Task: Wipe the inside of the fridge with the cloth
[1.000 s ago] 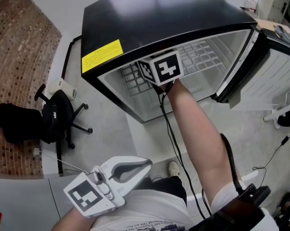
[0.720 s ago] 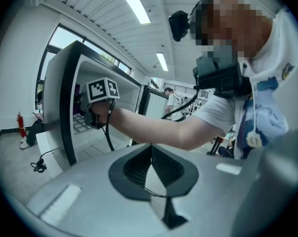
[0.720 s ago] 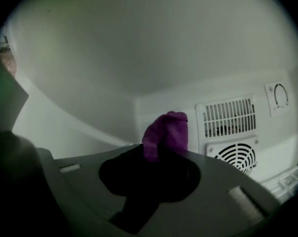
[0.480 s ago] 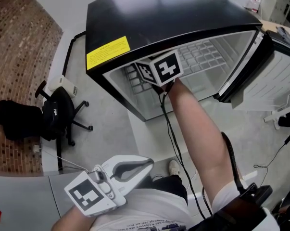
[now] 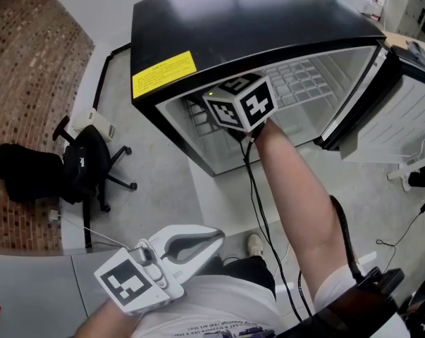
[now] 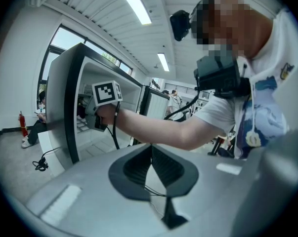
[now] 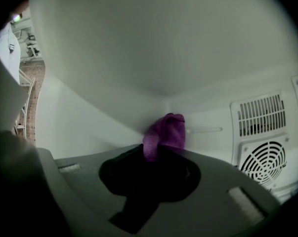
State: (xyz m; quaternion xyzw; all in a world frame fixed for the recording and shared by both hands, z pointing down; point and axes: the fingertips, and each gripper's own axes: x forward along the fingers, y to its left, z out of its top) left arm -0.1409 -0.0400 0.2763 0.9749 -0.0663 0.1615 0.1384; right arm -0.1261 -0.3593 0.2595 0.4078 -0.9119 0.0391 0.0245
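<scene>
The right gripper [image 7: 156,156] reaches into the open fridge [image 5: 254,20], its jaws closed tight on a bunched purple cloth [image 7: 164,134] that sticks out just past the jaw tips. Ahead of this gripper the cloth sits against the seam where the white inner wall [image 7: 139,43] meets the back panel; whether it presses on the surface cannot be told. To the right of the jaws, on the back panel, are a slotted vent [image 7: 260,113] and, below it, a round fan grille [image 7: 265,164]. From the head view only this gripper's marker cube [image 5: 242,103] and the person's forearm [image 5: 297,189] show at the fridge mouth, with a black cable [image 5: 258,203] trailing back from the cube along the arm; a wire shelf [image 5: 297,83] lies just beyond the cube, and a yellow label [image 5: 164,74] is on the fridge's black top, to the cube's left. The left gripper [image 5: 211,239] is held low by the person's body, well apart from the fridge, its jaws together with nothing between them. To its upper left a black office chair [image 5: 92,167] stands on the floor.
</scene>
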